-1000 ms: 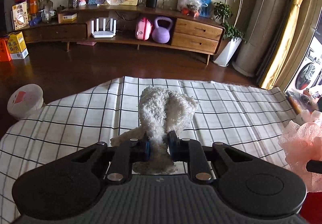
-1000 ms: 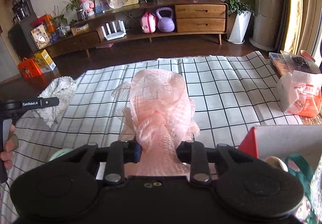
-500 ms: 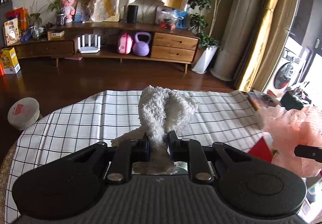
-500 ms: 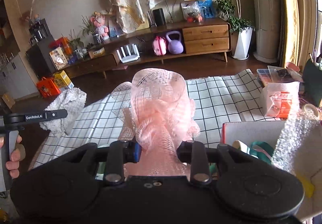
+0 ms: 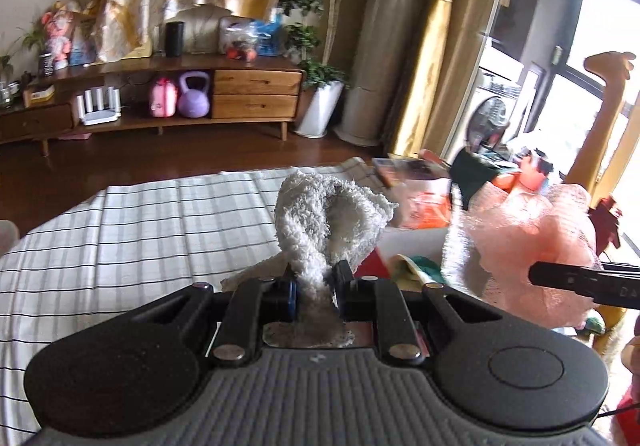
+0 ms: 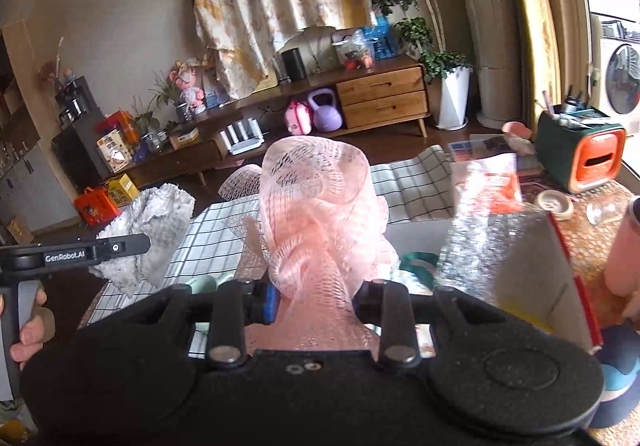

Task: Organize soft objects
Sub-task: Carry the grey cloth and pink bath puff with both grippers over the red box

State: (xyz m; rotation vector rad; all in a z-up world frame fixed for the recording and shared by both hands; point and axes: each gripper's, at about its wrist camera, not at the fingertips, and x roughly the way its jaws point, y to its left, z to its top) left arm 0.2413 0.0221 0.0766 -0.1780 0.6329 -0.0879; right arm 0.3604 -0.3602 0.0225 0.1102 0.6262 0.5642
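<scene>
both claws have swung right toward the box [image 6: 516, 258]; left claw [image 5: 316, 296] still pinches white cloth [image 5: 328, 217], right claw [image 6: 316, 302] pink mesh [image 6: 316, 201].

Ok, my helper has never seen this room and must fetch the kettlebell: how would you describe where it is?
Find the long wooden cabinet against the far wall, under the draped floral cloth. On its lower open shelf, just left of the two drawers, sits the kettlebell. It is purple with a loop handle, unlike the pink bag-like thing beside it.
</scene>
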